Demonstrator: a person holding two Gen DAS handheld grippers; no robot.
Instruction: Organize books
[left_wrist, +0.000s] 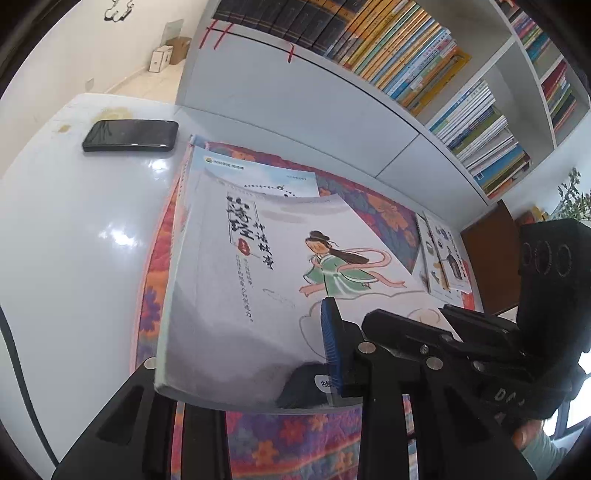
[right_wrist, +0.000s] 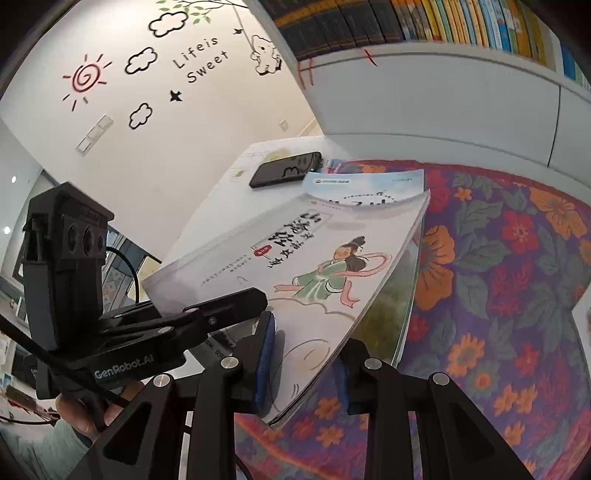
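We are mid-task: the illustrated book (left_wrist: 258, 280) is lifted at its near edge over a second book (right_wrist: 369, 182) on the floral cloth (right_wrist: 498, 277); another book (left_wrist: 443, 258) lies beyond our right tool (left_wrist: 458, 332), unstacked. Left tool (left_wrist: 236, 369) and right tool both pinch the illustrated book's near edge, their jaws straddling it.

Lower book (right_wrist: 369, 181) mostly hidden beneath the illustrated book (right_wrist: 295, 258).
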